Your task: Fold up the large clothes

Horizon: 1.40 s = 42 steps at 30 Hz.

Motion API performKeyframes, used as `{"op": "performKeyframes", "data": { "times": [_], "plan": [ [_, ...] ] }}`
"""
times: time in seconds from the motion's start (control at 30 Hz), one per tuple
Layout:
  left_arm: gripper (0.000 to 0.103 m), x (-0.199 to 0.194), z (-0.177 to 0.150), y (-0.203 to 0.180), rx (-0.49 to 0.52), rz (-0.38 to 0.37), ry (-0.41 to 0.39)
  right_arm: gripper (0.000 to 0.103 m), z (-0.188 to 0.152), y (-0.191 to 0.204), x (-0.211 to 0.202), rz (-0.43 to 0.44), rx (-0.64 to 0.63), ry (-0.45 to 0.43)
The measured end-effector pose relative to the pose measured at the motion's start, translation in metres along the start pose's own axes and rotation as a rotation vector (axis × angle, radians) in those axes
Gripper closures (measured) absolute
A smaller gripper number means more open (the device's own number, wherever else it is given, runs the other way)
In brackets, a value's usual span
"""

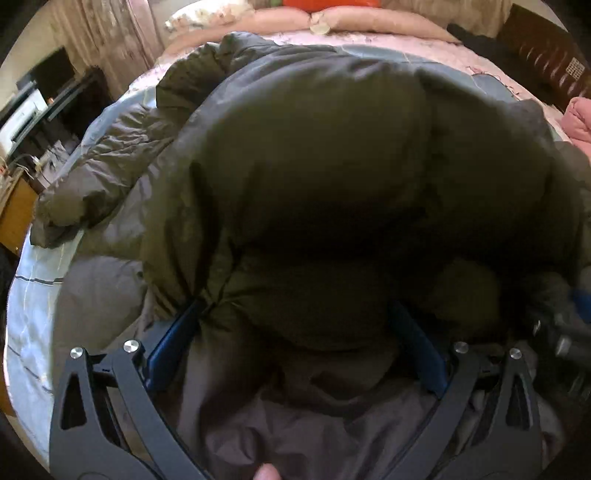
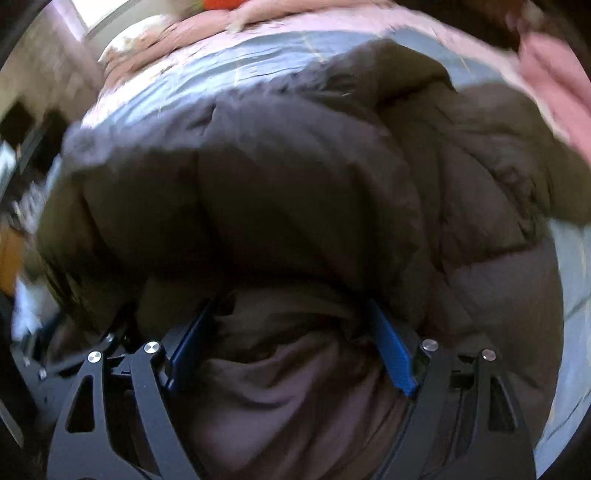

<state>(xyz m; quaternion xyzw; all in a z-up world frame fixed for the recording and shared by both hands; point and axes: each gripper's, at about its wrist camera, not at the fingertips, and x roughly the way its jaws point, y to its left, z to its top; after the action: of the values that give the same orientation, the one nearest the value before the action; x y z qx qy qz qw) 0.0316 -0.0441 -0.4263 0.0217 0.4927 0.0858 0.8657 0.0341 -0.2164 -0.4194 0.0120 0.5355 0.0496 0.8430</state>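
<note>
Between my left gripper's (image 1: 295, 343) blue fingers (image 1: 173, 347), spread wide, sits a thick fold of the dark olive-brown puffy quilted jacket (image 1: 314, 177), fabric bulging between and over both pads; same at my right gripper (image 2: 291, 347), jaws wide apart with the jacket's bunched hem (image 2: 288, 369) filling the gap, though I cannot tell if either pair is actually clamping it. Beyond, the jacket's bulk mounds up across the light blue bedsheet (image 1: 33, 317), one sleeve (image 1: 110, 173) trailing out to the left. Farthest back, pink rolled bedding (image 1: 369, 22) lies along the bed's far edge; right view is blurred.
</note>
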Motion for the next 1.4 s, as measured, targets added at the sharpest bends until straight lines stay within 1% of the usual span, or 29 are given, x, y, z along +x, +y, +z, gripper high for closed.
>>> {"op": "performKeyframes", "data": {
  "times": [0.03,0.07,0.13,0.2,0.3,0.33,0.4,0.43,0.47,0.5,0.53,0.57,0.63,0.7,0.73,0.8,0.97,1.0,1.1,1.17,1.23,1.27,1.3,1.33,1.4],
  "plan": [
    [0.002,0.004,0.0,-0.001,-0.002,0.01,-0.017,0.017,-0.002,0.002,0.003,-0.011,-0.024,-0.015],
    [0.002,0.006,0.001,-0.001,-0.003,0.003,-0.013,0.016,-0.001,0.001,0.005,-0.004,-0.019,-0.015],
    [0.002,0.006,0.007,0.002,-0.009,-0.026,-0.007,0.015,0.003,-0.003,0.005,0.015,-0.004,-0.002],
    [0.002,-0.003,0.013,0.007,-0.008,-0.049,-0.015,0.015,0.013,-0.009,-0.005,0.039,0.021,0.001],
    [0.002,-0.028,0.033,0.017,0.01,-0.087,-0.052,0.015,0.035,-0.025,-0.033,0.07,0.077,-0.069],
    [0.002,-0.038,0.041,0.02,0.008,-0.099,-0.078,0.015,0.043,-0.029,-0.039,0.064,0.083,-0.094],
    [0.002,-0.05,0.054,0.023,-0.001,-0.115,-0.124,0.015,0.063,-0.035,-0.047,0.011,0.06,-0.148],
    [0.002,-0.053,0.062,0.025,-0.003,-0.117,-0.143,0.014,0.068,-0.036,-0.047,-0.007,0.046,-0.157],
    [0.002,-0.055,0.07,0.026,-0.006,-0.118,-0.17,0.013,0.077,-0.038,-0.04,-0.042,0.027,-0.155],
    [0.002,-0.055,0.077,0.027,-0.007,-0.118,-0.193,0.012,0.083,-0.041,-0.032,-0.058,0.026,-0.137],
    [0.002,-0.047,0.086,0.026,-0.002,-0.115,-0.201,0.01,0.087,-0.044,-0.023,-0.041,0.04,-0.119],
    [0.002,-0.041,0.092,0.02,0.008,-0.123,-0.186,0.009,0.089,-0.046,-0.014,-0.012,0.063,-0.101],
    [0.002,-0.014,0.1,0.011,0.018,-0.141,-0.16,0.008,0.093,-0.053,0.0,0.015,0.099,-0.091],
    [0.002,0.002,0.099,0.007,0.026,-0.128,-0.167,0.008,0.098,-0.053,0.012,0.027,0.122,-0.11],
    [0.002,0.01,0.107,0.003,0.038,-0.117,-0.181,0.008,0.102,-0.051,0.015,0.028,0.13,-0.123],
    [0.002,0.019,0.119,0.001,0.039,-0.119,-0.203,0.008,0.116,-0.047,0.021,0.022,0.136,-0.157],
    [0.002,0.059,0.166,0.004,0.004,-0.157,-0.208,0.008,0.176,-0.037,0.044,-0.01,0.107,-0.22],
    [0.002,0.067,0.175,0.003,-0.001,-0.162,-0.219,0.008,0.192,-0.034,0.052,-0.024,0.105,-0.238],
    [0.002,0.092,0.198,0.001,-0.032,-0.18,-0.26,0.008,0.225,-0.035,0.078,-0.042,0.104,-0.256],
    [0.002,0.11,0.21,0.001,-0.074,-0.207,-0.29,0.004,0.239,-0.041,0.099,-0.033,0.126,-0.262],
    [0.002,0.123,0.218,0.002,-0.103,-0.229,-0.302,0.001,0.246,-0.049,0.116,0.002,0.174,-0.256],
    [0.002,0.13,0.221,0.003,-0.123,-0.248,-0.306,0.001,0.248,-0.056,0.126,0.035,0.211,-0.251],
    [0.002,0.135,0.222,0.004,-0.138,-0.264,-0.307,0.001,0.247,-0.058,0.13,0.049,0.226,-0.253],
    [0.002,0.138,0.223,0.005,-0.15,-0.277,-0.308,0.001,0.246,-0.059,0.134,0.053,0.235,-0.263],
    [0.002,0.143,0.223,0.005,-0.164,-0.285,-0.309,0.001,0.245,-0.054,0.135,0.029,0.226,-0.287]
  ]
}}
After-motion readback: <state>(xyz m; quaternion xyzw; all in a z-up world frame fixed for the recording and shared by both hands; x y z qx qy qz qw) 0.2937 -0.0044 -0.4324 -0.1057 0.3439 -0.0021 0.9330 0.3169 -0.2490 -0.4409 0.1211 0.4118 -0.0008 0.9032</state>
